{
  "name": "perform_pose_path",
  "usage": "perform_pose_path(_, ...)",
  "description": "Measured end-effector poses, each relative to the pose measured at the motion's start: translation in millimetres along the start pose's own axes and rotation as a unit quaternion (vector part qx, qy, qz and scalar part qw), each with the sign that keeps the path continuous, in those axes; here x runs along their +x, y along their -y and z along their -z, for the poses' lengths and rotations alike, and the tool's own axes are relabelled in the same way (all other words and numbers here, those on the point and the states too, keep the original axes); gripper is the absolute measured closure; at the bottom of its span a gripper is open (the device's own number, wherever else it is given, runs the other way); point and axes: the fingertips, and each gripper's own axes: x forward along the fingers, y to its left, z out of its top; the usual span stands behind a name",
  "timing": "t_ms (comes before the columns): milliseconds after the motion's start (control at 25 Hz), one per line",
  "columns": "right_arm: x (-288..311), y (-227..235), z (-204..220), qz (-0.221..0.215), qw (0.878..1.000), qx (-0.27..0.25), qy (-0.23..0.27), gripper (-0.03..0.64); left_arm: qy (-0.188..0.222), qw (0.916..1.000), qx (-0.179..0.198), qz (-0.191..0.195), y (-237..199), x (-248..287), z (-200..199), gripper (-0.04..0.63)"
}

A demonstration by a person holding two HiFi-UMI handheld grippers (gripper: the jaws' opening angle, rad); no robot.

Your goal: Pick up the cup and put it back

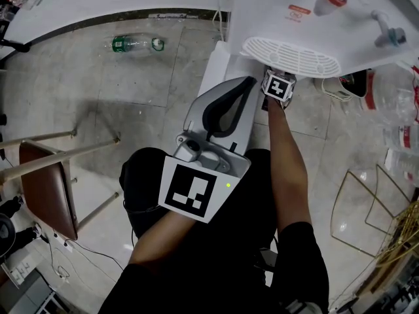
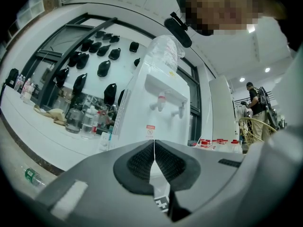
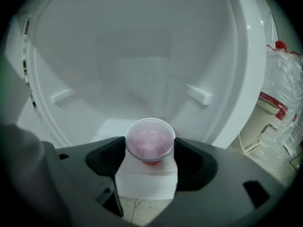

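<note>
Right gripper view: cup [image 3: 150, 143], thin clear plastic with a round rim and a reddish tint at the bottom, upright at 6 o'clock. It is clamped between both pads of the right gripper [image 3: 150, 156], with a white block [image 3: 147, 181] just beneath. The water dispenser [image 3: 142, 56] recess curves close at 9 and 3 o'clock, with free room toward 12. Left gripper [image 2: 154, 150]: jaws pressed together, nothing between. Red label [image 2: 150, 126] on the dispenser front, print unreadable. Bottle [image 1: 134, 43], green label, lies on the floor at 10 o'clock in the head view.
</note>
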Motion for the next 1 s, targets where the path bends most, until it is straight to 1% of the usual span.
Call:
perform_pose_path(120,-4.0,-0.9,2.3,-0.005,1.000,-0.001,-0.003,0.308,0.002,1.0000,0.004,0.000,3.4,-0.7,-0.9,0.588)
perform_pose_path(280,-13.6,-2.7,6.3,-0.013,1.000,-0.006,-0.007,0.310,0.004,0.9998,0.020,0.000,8.8,-3.2,-1.5,0.588)
perform_pose_path(440,-28.0,-3.3,7.4,-0.024,1.000,0.002,-0.016,0.311,0.010,0.9997,0.021,-0.002,13.9,-4.5,-4.6,0.588)
perform_pose_path(680,-58.3,-3.6,0.9,-0.045,0.999,-0.006,-0.009,0.313,0.015,0.9996,0.023,-0.003,19.8,-6.9,-6.5,0.588)
perform_pose_path(880,-85.5,-6.0,-3.7,-0.068,0.998,-0.014,-0.008,0.314,0.021,0.9989,0.042,0.000,32.9,-7.8,-7.6,0.588)
perform_pose_path(1000,-104.6,-7.1,-7.7,-0.083,0.996,-0.022,-0.005,0.315,0.021,0.9978,0.063,0.002,40.3,-5.7,-7.9,0.588)
